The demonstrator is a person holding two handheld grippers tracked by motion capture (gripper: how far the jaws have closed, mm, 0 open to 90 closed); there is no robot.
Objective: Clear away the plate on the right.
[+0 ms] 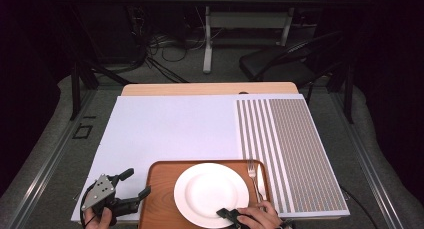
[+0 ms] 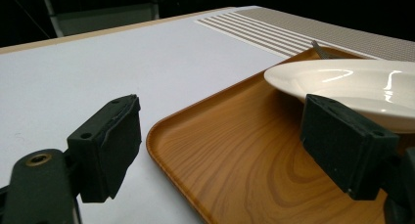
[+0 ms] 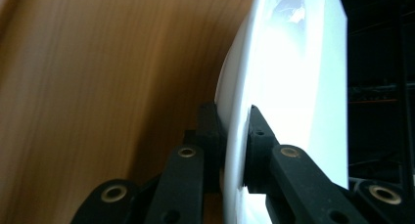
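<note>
Dim room beyond both tools: grey carpet, a tangle of cables (image 1: pixel 160 44) on the floor, a white-legged desk (image 1: pixel 250 19) at the far side, a black chair (image 1: pixel 285 59) to its right.

Ahead of the tools, a pale wooden counter (image 1: pixel 200 88), nearly all covered by a white sheet (image 1: pixel 165 129); a striped and dotted mat (image 1: pixel 290 149) along the side past the right tool.

Between the two tools, a wooden tray (image 1: pixel 160 189) with rounded corners, lying flat at the near edge of the sheet. On the tray, a round white plate (image 1: pixel 210 191), its near rim clamped in the right tool. Just beyond the right tool, between plate and tray edge, a fork (image 1: pixel 253 181) with tines pointing away.

Left tool (image 1: pixel 135 184), held in a hand at the tray's near left corner: jaws spread wide, nothing between the pads, one over the white sheet, the other over the tray beside the plate's rim.

Right tool (image 3: pixel 234 145), held in a hand at the near edge of the plate: jaws drawn in tight on the plate's rim, one pad beneath against the underside, one on top.
</note>
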